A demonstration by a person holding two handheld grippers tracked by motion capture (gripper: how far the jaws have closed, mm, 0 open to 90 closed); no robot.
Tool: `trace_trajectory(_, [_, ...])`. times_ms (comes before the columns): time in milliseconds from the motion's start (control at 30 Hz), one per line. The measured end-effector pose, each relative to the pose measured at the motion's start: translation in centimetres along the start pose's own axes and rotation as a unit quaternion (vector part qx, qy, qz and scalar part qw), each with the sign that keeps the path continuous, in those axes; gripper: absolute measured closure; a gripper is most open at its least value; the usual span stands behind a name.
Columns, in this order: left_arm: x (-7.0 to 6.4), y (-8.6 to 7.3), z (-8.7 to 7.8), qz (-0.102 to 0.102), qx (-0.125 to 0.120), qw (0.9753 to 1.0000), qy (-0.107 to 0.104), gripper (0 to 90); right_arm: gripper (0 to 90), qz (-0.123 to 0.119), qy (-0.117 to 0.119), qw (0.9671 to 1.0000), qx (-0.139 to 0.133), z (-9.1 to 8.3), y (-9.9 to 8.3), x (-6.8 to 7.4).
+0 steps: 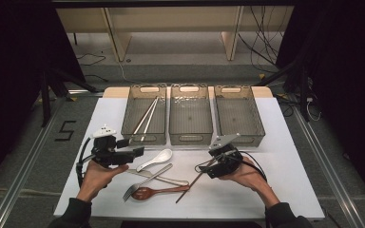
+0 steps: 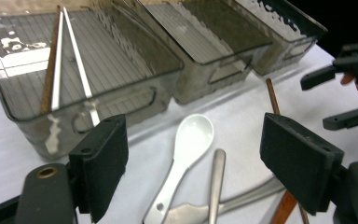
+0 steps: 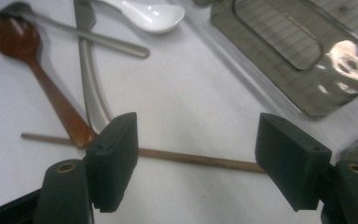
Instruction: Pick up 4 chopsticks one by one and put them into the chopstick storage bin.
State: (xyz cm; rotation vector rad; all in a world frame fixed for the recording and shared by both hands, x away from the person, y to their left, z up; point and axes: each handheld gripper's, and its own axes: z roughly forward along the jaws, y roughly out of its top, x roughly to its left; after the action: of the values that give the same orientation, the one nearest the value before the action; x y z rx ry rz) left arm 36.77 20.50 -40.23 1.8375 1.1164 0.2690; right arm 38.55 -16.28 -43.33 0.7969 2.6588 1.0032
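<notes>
thin brown wooden chopstick (image 3: pixel 186 157) lying flat on the white tabletop (image 1: pixel 285 156), just in front of the three smoked-plastic trays, near end touching the reddish-brown wooden spoon (image 3: pixel 32 70). crosses between the black jaws of the right gripper (image 3: pixel 196 163), jaws wide apart, nothing held, not yet touching the stick. likely step: pick the stick, drop into the left smoked tray (image 1: pixel 129 124), which already holds a brown and white chopsticks (image 2: pixel 60 60).

for a clean grab: lower until pads straddle the stick mid-length, keep pads square to it, close slowly so it doesn't roll out; lift straight to avoid dragging the wooden spoon and the brushed steel fork (image 1: pixel 145 183) beside it.

left gripper (image 2: pixel 196 172) also released, jaws spread, hovering over the white ceramic soup spoon (image 2: pixel 186 154) and a steel handle. middle and right trays look empty.

writing: black "5" taped on the grey floor (image 1: pixel 65 130) left of the table. no brand marks legible.
</notes>
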Motion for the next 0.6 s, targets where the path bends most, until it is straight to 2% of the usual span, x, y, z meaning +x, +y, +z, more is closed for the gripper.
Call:
trace_trajectory(133, [-0.5, -1.4, -0.1, -0.004, 0.0, 1.0, -0.004, 22.2, 30.1, -0.036, 0.013, 0.9988, 0.03, 0.4, 0.4, -0.3])
trace_trajectory(233, [-0.7, -2.5, -0.1, 0.0, -0.002, 1.0, -0.001, 22.2, 30.1, -0.068, 0.015, 0.996, 0.057, 0.9, 0.7, -0.3])
trace_trajectory(300, [-0.7, -3.1, -0.1, -0.007, -0.008, 0.9999, -0.001, 22.3, 30.1, -0.084, 0.022, 0.9938, 0.07, 1.3, 0.9, -0.3])
trace_trajectory(433, [-0.9, -3.9, -0.1, -0.01, -0.01, 0.9999, -0.001, 22.2, 30.1, -0.122, 0.027, 0.9863, 0.108, 2.4, 0.9, 0.1])
trace_trajectory(500, [-1.1, -4.1, -0.1, -0.007, -0.012, 0.9999, 0.0, 22.1, 30.1, -0.147, 0.027, 0.981, 0.124, 2.9, 0.9, 0.2])
trace_trajectory(600, [-1.3, -4.4, -0.4, -0.004, -0.019, 0.9998, -0.002, 22.1, 30.2, -0.164, 0.027, 0.9769, 0.134, 3.5, 0.9, 0.3])
